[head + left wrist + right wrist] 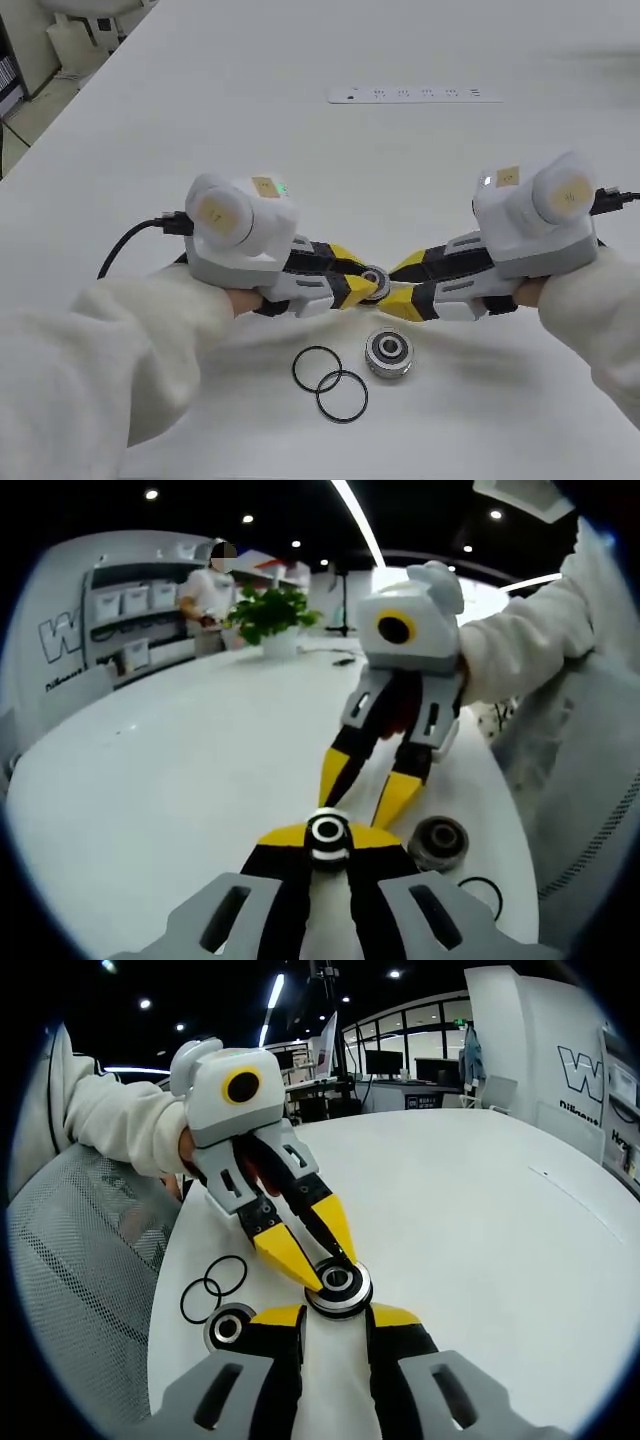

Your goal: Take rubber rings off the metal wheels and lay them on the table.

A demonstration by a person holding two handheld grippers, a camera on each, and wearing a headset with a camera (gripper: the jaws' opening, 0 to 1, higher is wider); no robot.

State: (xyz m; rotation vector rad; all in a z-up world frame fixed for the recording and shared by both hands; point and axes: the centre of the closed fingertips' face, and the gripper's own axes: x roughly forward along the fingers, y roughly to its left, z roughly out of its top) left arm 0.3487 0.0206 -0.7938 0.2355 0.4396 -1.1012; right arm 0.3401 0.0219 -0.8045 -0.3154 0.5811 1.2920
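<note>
Both grippers meet nose to nose over the middle of the white table (300,120). Between them is a metal wheel (373,282), held up off the surface. The left gripper (358,286) comes in from the left, and its yellow-tipped jaws are drawn nearly together, nipping the wheel at its rim. Whether they have the rubber or the metal, I cannot tell. The right gripper (398,290) comes in from the other side. In its own view the jaws stand about a wheel's width apart, with the wheel seated between the tips, one yellow tip against each side.

In the left gripper view the wheel sits right at the end of that gripper's jaws, and the other gripper's two yellow tips reach down to it from above.

Down on the table, just in front of the held wheel on the person's side, a second wheel (388,353) lies flat. Left of it are two black rubber rings, one (317,369) overlapping the other (342,395), both flat and clear of either gripper. A white power strip (415,95) lies well beyond, toward the far side of the table. Cream sleeves (110,350) cover both arms.
</note>
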